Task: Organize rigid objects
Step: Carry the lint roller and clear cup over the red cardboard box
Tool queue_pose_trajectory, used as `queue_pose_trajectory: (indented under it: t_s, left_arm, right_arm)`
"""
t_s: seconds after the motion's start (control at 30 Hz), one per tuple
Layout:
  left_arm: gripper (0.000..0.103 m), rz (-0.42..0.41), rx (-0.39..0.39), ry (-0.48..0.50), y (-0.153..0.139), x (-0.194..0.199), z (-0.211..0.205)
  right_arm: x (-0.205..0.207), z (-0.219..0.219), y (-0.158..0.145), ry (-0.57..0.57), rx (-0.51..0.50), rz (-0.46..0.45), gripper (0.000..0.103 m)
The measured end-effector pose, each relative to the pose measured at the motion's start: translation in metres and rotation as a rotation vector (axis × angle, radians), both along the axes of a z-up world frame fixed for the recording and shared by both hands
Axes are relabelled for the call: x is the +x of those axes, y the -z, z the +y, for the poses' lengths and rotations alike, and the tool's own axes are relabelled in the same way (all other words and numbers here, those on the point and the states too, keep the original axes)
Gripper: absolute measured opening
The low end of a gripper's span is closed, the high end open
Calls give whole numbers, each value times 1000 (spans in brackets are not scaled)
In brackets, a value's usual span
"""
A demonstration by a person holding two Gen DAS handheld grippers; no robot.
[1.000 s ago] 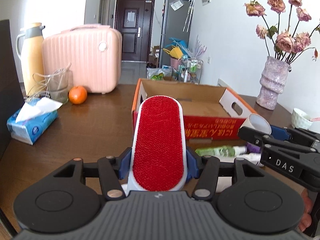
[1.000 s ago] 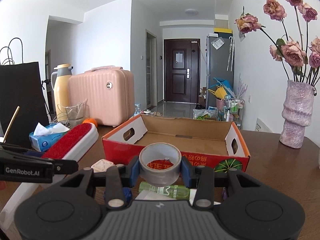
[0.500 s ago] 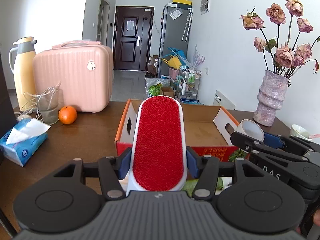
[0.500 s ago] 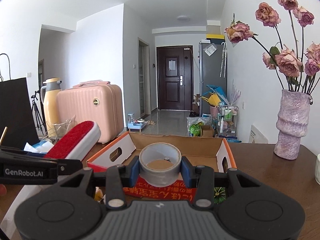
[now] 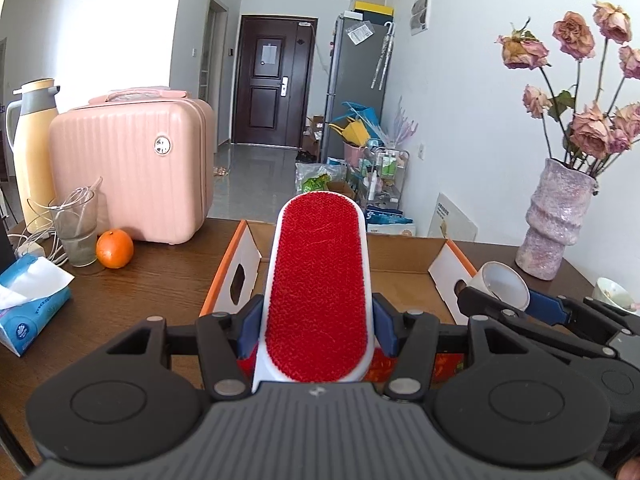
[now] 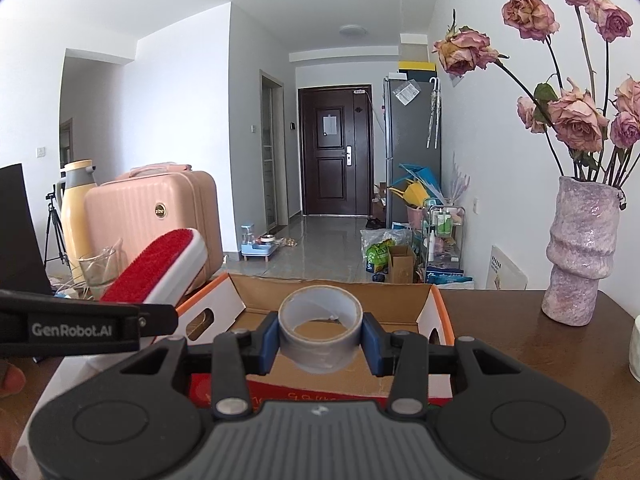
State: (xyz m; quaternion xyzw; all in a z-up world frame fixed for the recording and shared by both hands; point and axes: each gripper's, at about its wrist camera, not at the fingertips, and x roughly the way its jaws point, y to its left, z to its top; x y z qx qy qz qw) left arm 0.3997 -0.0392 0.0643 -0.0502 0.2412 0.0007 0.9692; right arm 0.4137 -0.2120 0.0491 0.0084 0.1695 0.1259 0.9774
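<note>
Gripping a red brush [image 5: 318,280] by its white sides, near the handle end, left gripper [image 5: 318,334] pinched on it, blue pads [image 5: 249,330] flat against the edges; bristle face up and head jutting forward, tilted upward, likely so the long body clears the near wall of the box [image 5: 240,256] on the way in. Box open-topped on the table [image 5: 160,280], directly ahead and below the brush. To the right in this view, right gripper [image 5: 516,300] seen side-on, with a pale ring showing at its tip. Off to the left, well apart from the box: orange [image 5: 115,249], glass [image 5: 76,228], tissues [image 5: 28,308], suitcase [image 5: 132,172], flask [image 5: 32,148]. Vase [image 5: 556,220] at the far right.

Looking from the right wrist: clamped on a grey tape roll [image 6: 320,334], right gripper [image 6: 320,340] squeezing its outer wall from both sides, hole facing upward, roll hanging above the near part of the box [image 6: 224,308], probably ready for lowering inside. Box floor visible here and apparently bare, something hidden behind the brush in the other view. Brush [image 6: 160,268] seen from the side, slanting up over the box's left wall, held by the left gripper [image 6: 158,320]. Vase [image 6: 580,256] standing clear on the right. Neither item inside the box yet.
</note>
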Motion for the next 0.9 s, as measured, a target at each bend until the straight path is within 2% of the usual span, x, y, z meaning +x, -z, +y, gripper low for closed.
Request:
queue_pose_trajectory:
  t_s: [0.9]
  left_arm:
    - [57, 109, 5, -73, 30, 103, 6]
  right_arm:
    - [91, 10, 23, 42, -10, 88, 42]
